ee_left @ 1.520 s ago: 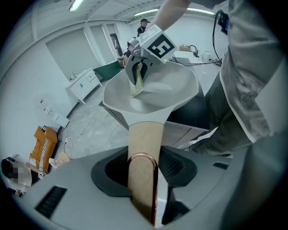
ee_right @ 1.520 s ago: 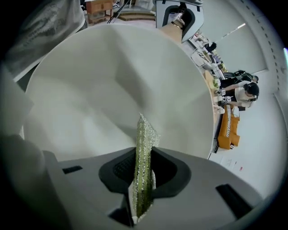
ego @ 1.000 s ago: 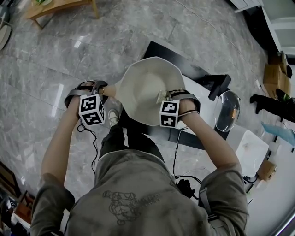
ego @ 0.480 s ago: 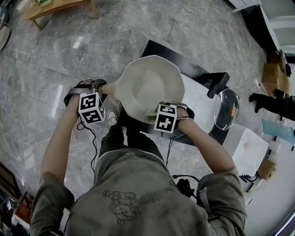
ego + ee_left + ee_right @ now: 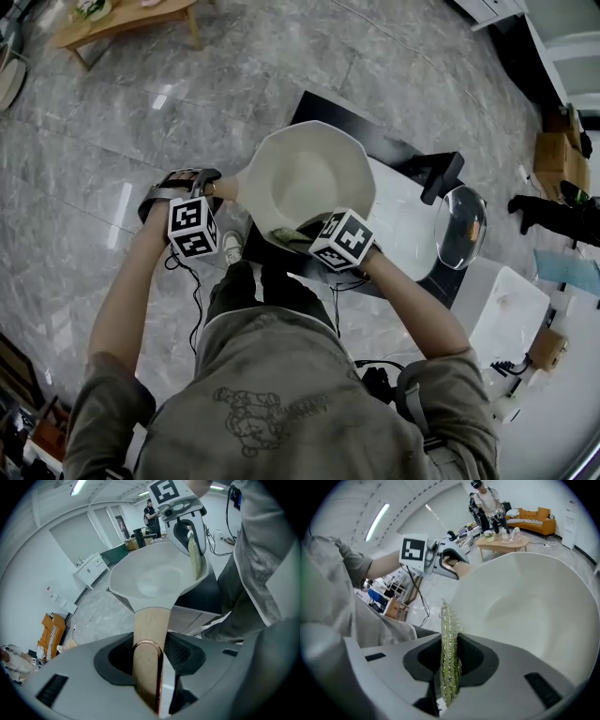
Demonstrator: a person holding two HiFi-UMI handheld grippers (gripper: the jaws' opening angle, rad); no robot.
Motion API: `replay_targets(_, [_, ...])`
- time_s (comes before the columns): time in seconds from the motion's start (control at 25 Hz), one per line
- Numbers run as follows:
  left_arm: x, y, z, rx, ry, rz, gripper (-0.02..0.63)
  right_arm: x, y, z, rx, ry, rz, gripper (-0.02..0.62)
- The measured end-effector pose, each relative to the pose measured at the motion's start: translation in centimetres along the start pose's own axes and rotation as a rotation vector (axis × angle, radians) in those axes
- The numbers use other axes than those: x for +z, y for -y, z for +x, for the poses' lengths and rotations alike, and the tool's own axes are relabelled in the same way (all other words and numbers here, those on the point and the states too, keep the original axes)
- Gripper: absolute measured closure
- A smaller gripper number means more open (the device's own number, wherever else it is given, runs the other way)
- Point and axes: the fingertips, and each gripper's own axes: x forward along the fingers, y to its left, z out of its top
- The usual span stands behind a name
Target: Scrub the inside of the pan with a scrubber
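We hold the pan (image 5: 305, 178) off the desk (image 5: 323, 105) with the left gripper (image 5: 147, 660), its jaws clamped on the tan handle (image 5: 149, 630), so the bowl faces up and towards us where the other arm can reach it. The right gripper (image 5: 449, 667) has its jaws closed narrow on the thin green scrubber (image 5: 450, 639), gripped edge-on so that a free strip sticks out past the jaws to do the rubbing. That strip lies against the pan's inner wall, just inside the rim on the side nearest our body. We judge the scrubbing to be under way along that near wall. The floor of the pan looks clean and pale.
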Motion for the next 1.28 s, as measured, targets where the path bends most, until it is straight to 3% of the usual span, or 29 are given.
replay_targets(0.36, [1.0,-0.7,-3.2,0.016,0.084,-0.112,0.377,4.9,0.9,-3.4,-0.131,0.377,0.116,0.520])
replay_targets(0.56, [3.5,-2.0,-7.0,0.072,0.222,-0.169,0.379,7.5,1.1,-7.3,-0.245,0.544,0.142,0.520])
replay_targets(0.92, [9.3,-4.7,-14.7,0.204,0.497,-0.253,0.383,10.8,-0.1,-15.0,-0.396,0.753,0.076,0.520])
replay_targets(1.28, [14.5,-6.9,-22.6,0.231,0.775,-0.400,0.520,14.0,-4.1,-24.6,-0.578,0.983,-0.089,0.520])
